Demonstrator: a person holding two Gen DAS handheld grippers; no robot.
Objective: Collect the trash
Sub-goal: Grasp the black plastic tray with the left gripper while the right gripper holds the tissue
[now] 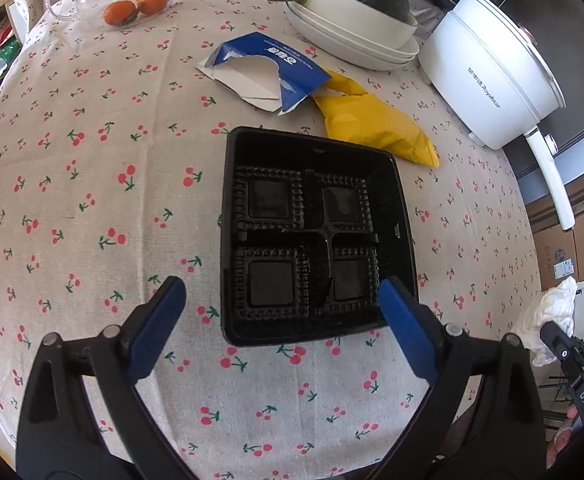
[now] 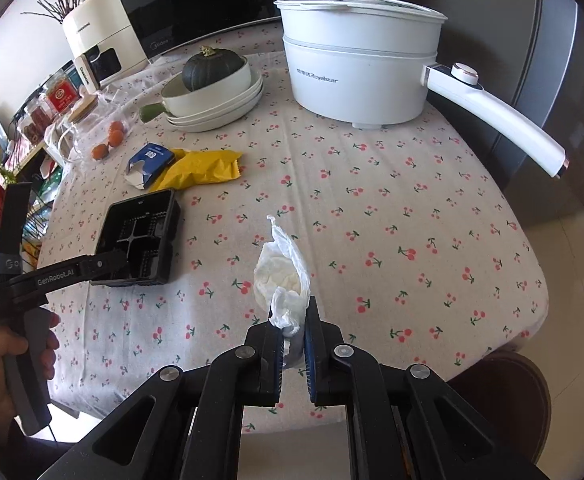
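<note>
A black plastic tray with four empty compartments lies on the cherry-print tablecloth. My left gripper hovers over its near edge, open, one blue pad on either side of the near part and neither touching it. Behind the tray lie a torn blue carton and a crumpled yellow bag. In the right wrist view my right gripper is shut on a crumpled white plastic wad, held above the table's near part. The tray and the left gripper show at the left there.
A white electric pot with a long handle stands at the back right. Stacked white bowls hold a dark squash. Tangerines lie by a glass jug. Cardboard boxes sit on the floor beyond the table edge.
</note>
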